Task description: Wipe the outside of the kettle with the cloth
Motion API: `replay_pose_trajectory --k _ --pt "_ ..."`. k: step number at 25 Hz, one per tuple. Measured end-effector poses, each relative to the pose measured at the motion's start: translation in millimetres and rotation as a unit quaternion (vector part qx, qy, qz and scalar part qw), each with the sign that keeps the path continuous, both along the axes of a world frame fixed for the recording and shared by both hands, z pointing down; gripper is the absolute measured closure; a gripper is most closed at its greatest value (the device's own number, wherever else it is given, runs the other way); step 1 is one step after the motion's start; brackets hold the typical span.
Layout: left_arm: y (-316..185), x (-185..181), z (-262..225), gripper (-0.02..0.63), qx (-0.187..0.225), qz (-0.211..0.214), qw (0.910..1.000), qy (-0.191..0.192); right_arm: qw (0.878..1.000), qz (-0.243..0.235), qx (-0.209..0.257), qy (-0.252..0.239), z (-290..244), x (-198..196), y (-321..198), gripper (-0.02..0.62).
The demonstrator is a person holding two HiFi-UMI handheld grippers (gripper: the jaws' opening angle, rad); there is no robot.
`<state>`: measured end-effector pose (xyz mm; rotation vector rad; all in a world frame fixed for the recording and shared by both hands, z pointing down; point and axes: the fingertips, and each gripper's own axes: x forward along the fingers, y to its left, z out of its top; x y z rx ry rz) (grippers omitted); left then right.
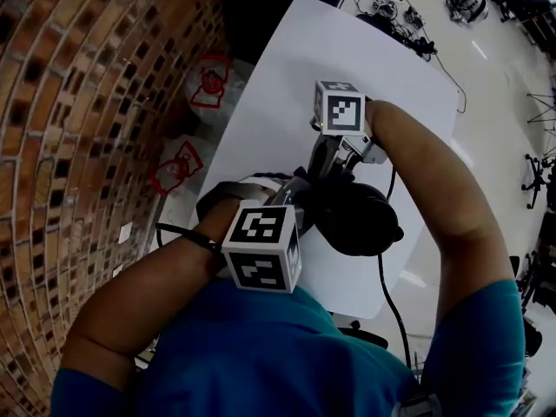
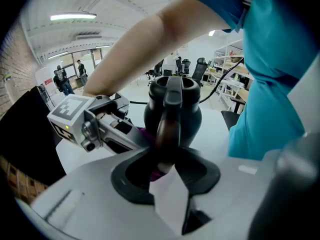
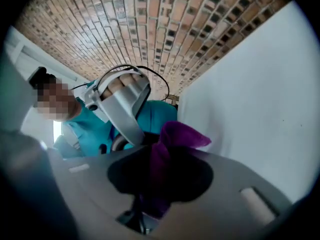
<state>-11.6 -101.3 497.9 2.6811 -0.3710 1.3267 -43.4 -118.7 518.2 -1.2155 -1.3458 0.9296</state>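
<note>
A black kettle (image 1: 360,224) stands on the white table (image 1: 287,68), close to the near edge. My left gripper (image 2: 165,170) is shut on its upright handle (image 2: 166,126), and the kettle's body (image 2: 190,111) rises just beyond the jaws. A purple cloth (image 3: 170,149) is bunched between the jaws of my right gripper (image 3: 160,176), which is shut on it. In the left gripper view the right gripper's body (image 2: 100,126) sits to the kettle's left, with the cloth (image 2: 145,132) close to or against the kettle's lower side. In the head view both marker cubes (image 1: 261,248) (image 1: 340,107) hide the jaws.
A brick wall (image 1: 87,102) runs along the table's left side, with red-printed white bags (image 1: 213,85) on the floor between them. A black cable (image 1: 387,294) hangs off the near table edge. Cables and gear (image 1: 400,24) lie beyond the far end.
</note>
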Motion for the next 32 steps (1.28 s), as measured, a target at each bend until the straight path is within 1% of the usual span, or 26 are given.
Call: replay_pose_trajectory --k 3,6,8,10,12,14,16,18,20,21,22,23,25,29,30,31,32 --pt "-2 4 -3 0.474 0.003 0.007 1.0000 0.001 0.999 0.041 -0.012 0.000 -9 8 -8 0.500" --pt "-4 7 -4 0.474 0.006 0.023 0.9997 -0.010 0.995 0.099 -0.003 -0.003 -10 20 -27 0.500" --pt "-6 4 -2 0.474 0.004 0.034 0.9992 -0.022 0.990 0.143 0.012 -0.014 -12 28 -42 0.500" --pt "-9 4 -1 0.474 0.010 0.049 0.9978 -0.044 0.981 0.189 0.027 -0.033 -16 40 -55 0.500" --pt "-12 6 -2 0.474 0.019 0.065 0.9956 -0.065 0.970 0.235 0.040 -0.051 -19 56 -64 0.500" --pt "-14 9 -3 0.474 0.022 0.080 0.9935 -0.078 0.954 0.288 0.053 -0.067 -19 74 -70 0.500" --pt "-15 8 -4 0.474 0.020 0.090 0.9918 -0.088 0.933 0.341 0.072 -0.087 -19 93 -76 0.500" --pt "-17 4 -3 0.474 0.013 0.090 0.9913 -0.095 0.906 0.395 0.098 -0.112 -18 113 -82 0.500" --pt "-19 2 -3 0.474 0.003 0.080 0.9926 -0.092 0.872 0.453 0.118 -0.143 -19 133 -81 0.500" --pt "-19 2 -3 0.474 -0.003 0.073 0.9933 -0.089 0.850 0.484 0.132 -0.161 -20 142 -78 0.500" --pt "-20 2 -3 0.474 -0.009 0.068 0.9938 -0.087 0.825 0.515 0.148 -0.181 -22 151 -75 0.500" --pt "-21 2 -2 0.474 -0.013 0.067 0.9938 -0.088 0.795 0.548 0.165 -0.199 -25 158 -70 0.500" --pt "-22 0 -2 0.474 -0.019 0.070 0.9930 -0.093 0.733 0.609 0.197 -0.230 -34 171 -58 0.500" --pt "-20 -1 -1 0.474 -0.033 0.067 0.9922 -0.100 0.612 0.691 0.277 -0.269 -56 185 -24 0.499" --pt "-20 -1 0 0.474 -0.035 0.067 0.9919 -0.102 0.583 0.708 0.290 -0.274 -63 185 -15 0.499" --pt "-20 -1 0 0.474 -0.036 0.067 0.9917 -0.104 0.558 0.723 0.297 -0.279 -69 184 -7 0.499" --pt "-19 -1 0 0.474 -0.038 0.067 0.9915 -0.105 0.536 0.737 0.300 -0.282 -75 183 2 0.499"
